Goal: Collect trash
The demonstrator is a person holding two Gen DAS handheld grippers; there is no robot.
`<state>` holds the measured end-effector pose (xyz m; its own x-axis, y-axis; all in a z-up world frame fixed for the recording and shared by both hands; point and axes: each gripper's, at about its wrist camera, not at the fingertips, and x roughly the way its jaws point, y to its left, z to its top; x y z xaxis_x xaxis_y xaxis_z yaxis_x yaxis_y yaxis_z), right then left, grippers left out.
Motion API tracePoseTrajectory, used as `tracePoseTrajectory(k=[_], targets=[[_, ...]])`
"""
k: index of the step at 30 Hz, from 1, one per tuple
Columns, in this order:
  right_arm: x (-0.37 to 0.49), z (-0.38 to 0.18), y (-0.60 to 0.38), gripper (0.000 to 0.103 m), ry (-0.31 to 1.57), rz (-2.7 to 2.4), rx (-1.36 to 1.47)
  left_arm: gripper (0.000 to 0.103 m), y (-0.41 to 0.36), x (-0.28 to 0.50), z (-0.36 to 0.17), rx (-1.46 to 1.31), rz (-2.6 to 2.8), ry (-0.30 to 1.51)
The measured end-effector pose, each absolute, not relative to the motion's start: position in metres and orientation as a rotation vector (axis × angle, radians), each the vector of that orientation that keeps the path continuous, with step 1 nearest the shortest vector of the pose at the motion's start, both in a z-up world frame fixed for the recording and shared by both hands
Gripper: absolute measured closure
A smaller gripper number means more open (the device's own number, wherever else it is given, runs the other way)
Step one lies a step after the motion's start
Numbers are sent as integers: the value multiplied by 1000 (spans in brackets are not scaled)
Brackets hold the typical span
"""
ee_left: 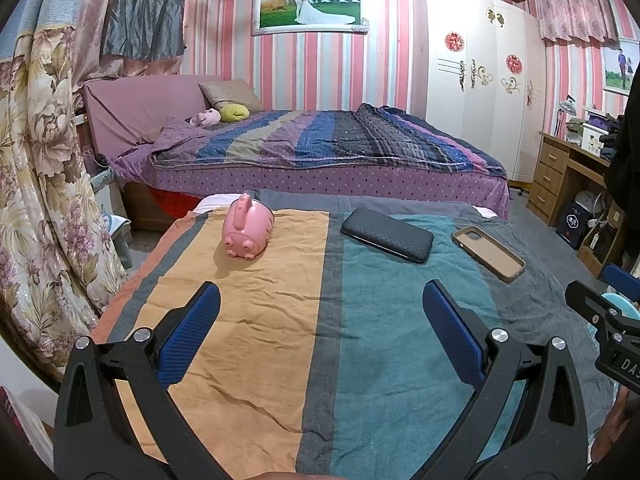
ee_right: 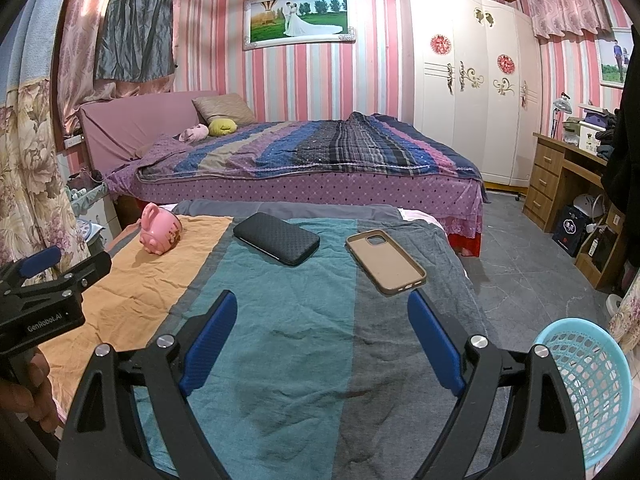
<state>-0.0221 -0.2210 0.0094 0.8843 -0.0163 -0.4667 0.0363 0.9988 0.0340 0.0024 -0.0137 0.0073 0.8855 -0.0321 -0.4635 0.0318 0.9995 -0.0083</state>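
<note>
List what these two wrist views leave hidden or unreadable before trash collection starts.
- Blue basket: its inside and base, cut by the right wrist view's edge and hidden behind the right gripper.
- Pink piggy bank: its far side, in both views.
- Black phone: the face lying on the striped cloth.
- Desk clutter: too small, partly behind a dark shape at the edge.

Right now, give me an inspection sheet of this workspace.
Surface: striped cloth, wrinkled, covering the work surface.
Job's things: pink pig-shaped mug on its side; black case; empty tan phone case; blue mesh basket beside the surface.
Clutter: nothing seen.
Grippers: left gripper and right gripper open, empty.
Cables: nothing seen on the cloth.
Surroundings: bed, wardrobe, desk.
</note>
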Motion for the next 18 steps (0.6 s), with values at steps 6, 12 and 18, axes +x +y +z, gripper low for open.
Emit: tracePoseTrajectory(k=[6,12,18], targets=[[-21,9,-222,17,485,-28,41,5,-15,2,7,1,-33,488],[-21,9,-222,17,485,-27,42,5,-14,3,7,0,-35,490],[-21,9,-222,17,484,-27,41,5,-15,2,7,-1,-36,491]])
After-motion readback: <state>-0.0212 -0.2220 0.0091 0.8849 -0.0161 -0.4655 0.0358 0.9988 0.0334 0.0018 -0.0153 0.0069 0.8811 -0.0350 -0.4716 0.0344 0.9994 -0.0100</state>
